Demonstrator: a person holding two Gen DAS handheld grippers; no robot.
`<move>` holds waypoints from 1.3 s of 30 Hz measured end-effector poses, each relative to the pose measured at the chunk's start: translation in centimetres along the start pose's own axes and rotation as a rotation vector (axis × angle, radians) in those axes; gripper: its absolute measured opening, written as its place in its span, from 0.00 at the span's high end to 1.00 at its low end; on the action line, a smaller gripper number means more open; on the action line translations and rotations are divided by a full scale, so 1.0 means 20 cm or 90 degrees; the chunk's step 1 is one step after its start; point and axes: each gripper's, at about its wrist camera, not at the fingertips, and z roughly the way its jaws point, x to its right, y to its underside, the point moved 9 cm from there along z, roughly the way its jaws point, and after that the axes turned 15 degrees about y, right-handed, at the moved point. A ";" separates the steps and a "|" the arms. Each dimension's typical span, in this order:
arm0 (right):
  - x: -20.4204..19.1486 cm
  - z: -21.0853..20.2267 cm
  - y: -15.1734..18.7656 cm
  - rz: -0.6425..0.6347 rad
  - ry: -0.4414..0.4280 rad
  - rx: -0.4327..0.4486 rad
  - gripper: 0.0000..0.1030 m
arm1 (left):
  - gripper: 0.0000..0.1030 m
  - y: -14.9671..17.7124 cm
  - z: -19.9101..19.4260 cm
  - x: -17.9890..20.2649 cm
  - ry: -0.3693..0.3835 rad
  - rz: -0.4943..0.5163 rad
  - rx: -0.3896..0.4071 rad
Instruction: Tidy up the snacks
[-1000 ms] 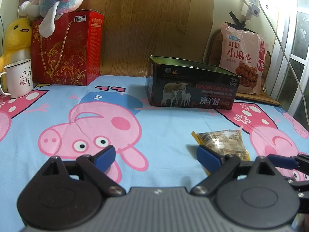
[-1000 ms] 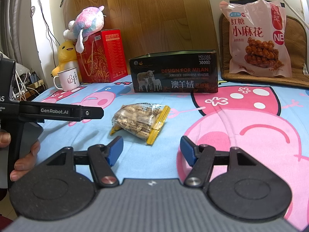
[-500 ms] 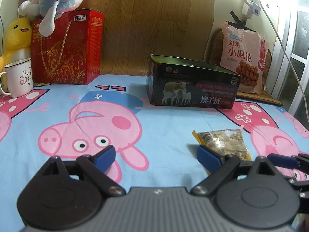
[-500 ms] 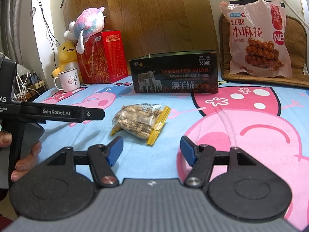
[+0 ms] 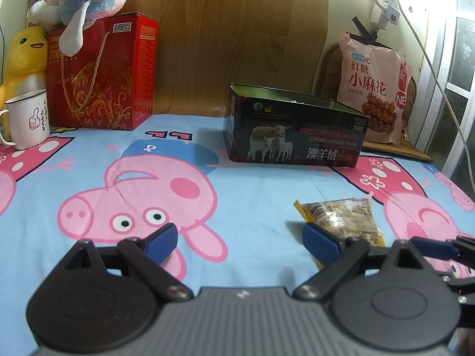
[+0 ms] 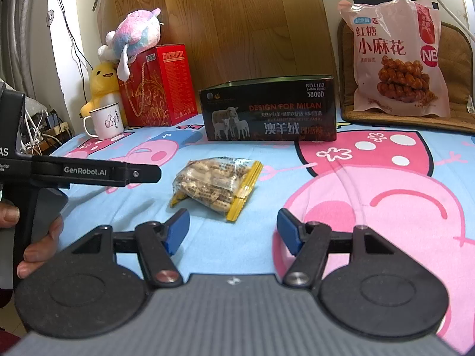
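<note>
A blue sheet (image 6: 258, 237) printed with pink cartoon pigs; a clear snack bag (image 6: 216, 182) with yellow edges; a black box (image 6: 267, 112).

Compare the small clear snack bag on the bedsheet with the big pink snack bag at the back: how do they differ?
The small clear snack bag lies flat on the bedsheet; the big pink snack bag stands propped upright on a brown cushion. The small one is transparent with yellow edges; the pink one is opaque and printed. The small one lies near both grippers; the pink one sits behind the dark box. Both look sealed.

No visible change: both tools hold position, nothing on bedsheet (image 5: 261, 195) shifted.
</note>
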 end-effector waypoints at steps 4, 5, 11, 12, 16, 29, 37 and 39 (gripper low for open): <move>0.00 0.00 0.00 0.000 -0.001 0.000 0.35 | 0.08 0.00 0.00 0.00 0.000 0.000 0.001; 0.00 0.00 0.00 0.000 -0.001 0.000 0.35 | 0.08 0.00 0.00 0.00 0.000 0.000 0.000; 0.00 0.00 0.00 0.001 -0.001 0.000 0.35 | 0.08 0.00 0.00 0.00 0.001 0.000 0.001; 0.00 0.00 0.00 0.001 -0.001 0.000 0.35 | 0.09 0.00 0.00 0.00 0.001 0.001 0.000; 0.00 0.00 0.00 0.001 -0.001 0.000 0.34 | 0.09 0.00 0.00 0.01 0.002 0.003 0.000; 0.00 0.00 0.00 0.001 -0.002 -0.004 0.35 | 0.17 0.00 0.00 0.01 0.024 -0.003 -0.007; 0.00 0.02 0.00 0.000 -0.002 -0.024 0.33 | 0.16 -0.06 0.03 0.11 0.171 -0.060 -0.018; 0.00 0.03 0.00 -0.007 -0.001 -0.028 0.33 | 0.15 -0.09 0.05 0.16 0.192 -0.050 -0.022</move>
